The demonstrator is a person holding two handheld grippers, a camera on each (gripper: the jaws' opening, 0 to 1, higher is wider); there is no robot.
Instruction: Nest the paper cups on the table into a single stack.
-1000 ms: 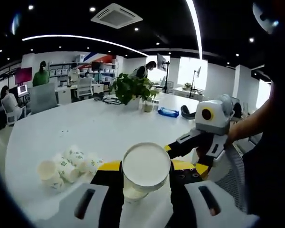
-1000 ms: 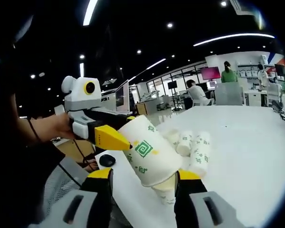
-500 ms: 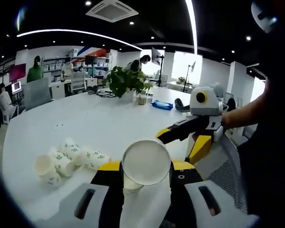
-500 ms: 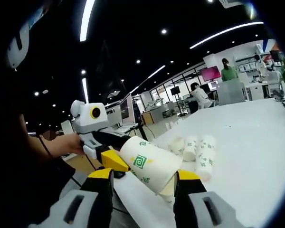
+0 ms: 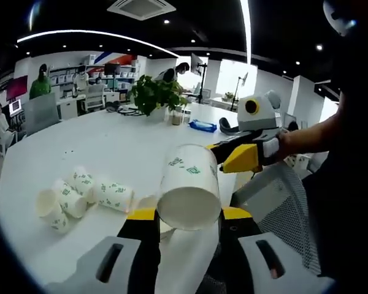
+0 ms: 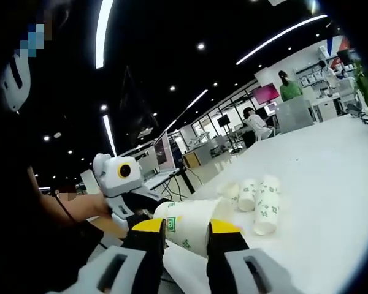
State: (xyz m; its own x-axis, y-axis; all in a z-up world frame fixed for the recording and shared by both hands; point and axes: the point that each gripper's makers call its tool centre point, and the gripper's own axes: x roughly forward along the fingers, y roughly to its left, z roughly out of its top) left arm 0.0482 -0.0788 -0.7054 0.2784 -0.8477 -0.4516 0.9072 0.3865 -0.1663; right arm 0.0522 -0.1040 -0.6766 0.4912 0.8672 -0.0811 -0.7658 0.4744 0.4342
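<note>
While a white paper cup with green print (image 5: pixel 189 195) is clamped between the yellow-tipped jaws of the left gripper (image 5: pixel 189 215), its open mouth is turned toward the camera in the left gripper view, so the hollow inside can be looked straight into. That same held cup is also pinched side-on by the right gripper (image 6: pixel 187 228), whose jaws are closed in snug against its wall in the right gripper view, where the cup (image 6: pixel 193 223) is seen lying sideways with a green square logo showing. So one cup is gripped from both ends, basically. Loose cups (image 5: pixel 80 193) are left lying on their sides in a little cluster on the white table (image 5: pixel 110 147): about four can be counted in the left gripper view, though a couple overlap and an exact count can't be settled. From the right gripper view roughly three of them (image 6: pixel 254 199) are made out, just beside each other. A potted plant (image 5: pixel 153 98) and a blue packet (image 5: pixel 202 126) at the far side of the table are given by the left gripper view, and the right gripper's body (image 5: pixel 251 131) held in a hand (image 5: pixel 291 144). A pink wall screen (image 6: pixel 265 93) and seated people are offered by the right gripper view instead, plus the left gripper's body (image 6: pixel 119 184).
</note>
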